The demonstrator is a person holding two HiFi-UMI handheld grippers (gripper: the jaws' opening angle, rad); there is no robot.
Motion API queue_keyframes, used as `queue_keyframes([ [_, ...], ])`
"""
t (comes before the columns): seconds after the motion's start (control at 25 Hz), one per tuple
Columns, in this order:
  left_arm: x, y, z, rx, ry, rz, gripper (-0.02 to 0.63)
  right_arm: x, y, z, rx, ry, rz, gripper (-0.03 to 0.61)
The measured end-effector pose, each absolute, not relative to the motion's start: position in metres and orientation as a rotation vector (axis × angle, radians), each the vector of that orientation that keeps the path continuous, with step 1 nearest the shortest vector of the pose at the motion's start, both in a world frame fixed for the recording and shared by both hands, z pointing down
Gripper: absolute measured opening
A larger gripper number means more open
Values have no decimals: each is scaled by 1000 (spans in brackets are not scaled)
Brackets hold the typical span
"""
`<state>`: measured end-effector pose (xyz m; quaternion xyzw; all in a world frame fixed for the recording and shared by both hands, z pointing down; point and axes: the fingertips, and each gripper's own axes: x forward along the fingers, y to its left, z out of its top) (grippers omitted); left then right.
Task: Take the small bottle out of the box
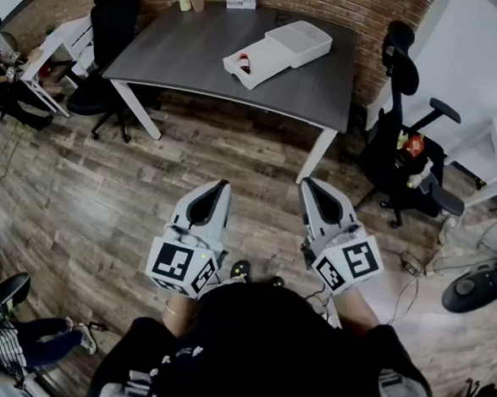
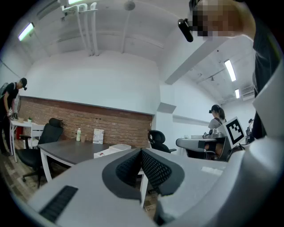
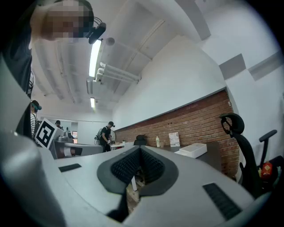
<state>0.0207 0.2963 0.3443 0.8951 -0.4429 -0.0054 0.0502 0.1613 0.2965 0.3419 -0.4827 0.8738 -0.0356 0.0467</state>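
Left gripper [image 1: 220, 189], right gripper [image 1: 309, 185] hanging level, well apart from counter [image 1: 179, 50], both jaws sitting closed, gripping nothing. Bottle [image 1: 244, 64] lying in open box [image 1: 265, 65]. Risk imo: reaching in with jaws shut, just knocking bottle or shoving light box toward edge.

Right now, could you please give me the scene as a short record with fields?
Left claw: shut, empty, held level
Right claw: shut, empty, held level
Small bottle: inside the open white box
Box place: on the grey table, by the brick wall
Reach: the table stands across the floor, with neither claw near it
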Motion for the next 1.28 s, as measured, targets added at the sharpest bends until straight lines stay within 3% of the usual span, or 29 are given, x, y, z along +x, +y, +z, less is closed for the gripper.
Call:
queue_keyframes([
  [1.04, 61, 305, 352, 2670, -1416, 79, -2, 194, 292, 357, -1458, 2733, -93, 2],
  [1.28, 75, 321, 361, 2661, -1444, 121, -2, 200, 296, 369, -1425, 2782, -86, 27],
])
